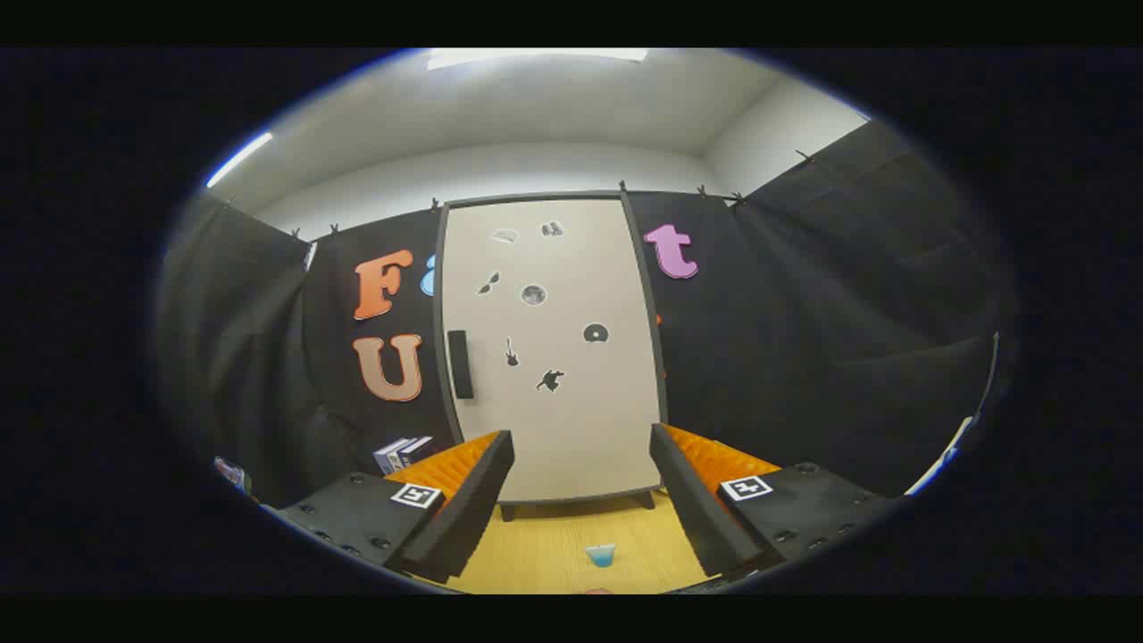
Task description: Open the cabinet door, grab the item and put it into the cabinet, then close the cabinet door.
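**Door shut, jaws wide: the opening step is yet to start**

The cabinet [552,357] stands upright on short dark feet at the far side of the counter [554,545], squarely ahead of the jaws and beyond them. Its pale door [571,429] is closed flush within a dark frame. Black cloth walls flank it on both sides, with a plain ceiling above.

The gripper [580,487] hangs well back from the cabinet, its jaws spread wide apart and holding nothing; the lower part of the door is seen through the gap between them.

A dark vertical handle [460,363] sits on the door's left edge, about halfway up. Judging by that, the hinges are probably on the right, so the first step, opening the door, is the one in hand. The next move calls for moving forward and left, closing the jaws across the handle, then pulling in an arc toward the right.

The item [601,555], a small blue thing, lies on the counter between the jaws and slightly ahead, near the gripper and well apart from the cabinet. What it is exactly is too small to tell.

A few boxes [402,453] stand by the left wall, next to the left finger.

Small dark stickers [533,295] dot the door; none carries readable writing. Each finger bears a square black-and-white marker [746,488], a pattern, not text. No brand can be made out.
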A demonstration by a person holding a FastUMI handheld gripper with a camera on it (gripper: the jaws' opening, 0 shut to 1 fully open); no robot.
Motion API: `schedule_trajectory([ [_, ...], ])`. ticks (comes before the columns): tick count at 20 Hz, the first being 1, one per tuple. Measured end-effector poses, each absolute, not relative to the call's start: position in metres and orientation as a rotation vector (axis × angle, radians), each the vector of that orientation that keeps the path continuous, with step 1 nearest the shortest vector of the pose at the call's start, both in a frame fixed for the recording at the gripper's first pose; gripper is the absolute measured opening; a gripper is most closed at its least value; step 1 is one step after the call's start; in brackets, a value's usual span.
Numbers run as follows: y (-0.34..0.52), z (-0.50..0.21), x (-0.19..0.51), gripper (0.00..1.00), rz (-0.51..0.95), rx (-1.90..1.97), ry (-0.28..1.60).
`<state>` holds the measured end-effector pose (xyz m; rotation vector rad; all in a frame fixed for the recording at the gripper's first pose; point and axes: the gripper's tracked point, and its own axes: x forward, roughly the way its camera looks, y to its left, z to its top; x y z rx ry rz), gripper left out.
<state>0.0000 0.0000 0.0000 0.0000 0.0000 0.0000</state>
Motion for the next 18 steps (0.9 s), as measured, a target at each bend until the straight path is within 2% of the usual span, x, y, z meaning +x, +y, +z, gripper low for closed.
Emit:
schedule_trajectory([
  [18,0.016,0.0,0.016,0.98,0.036,0.01,0.003],
])
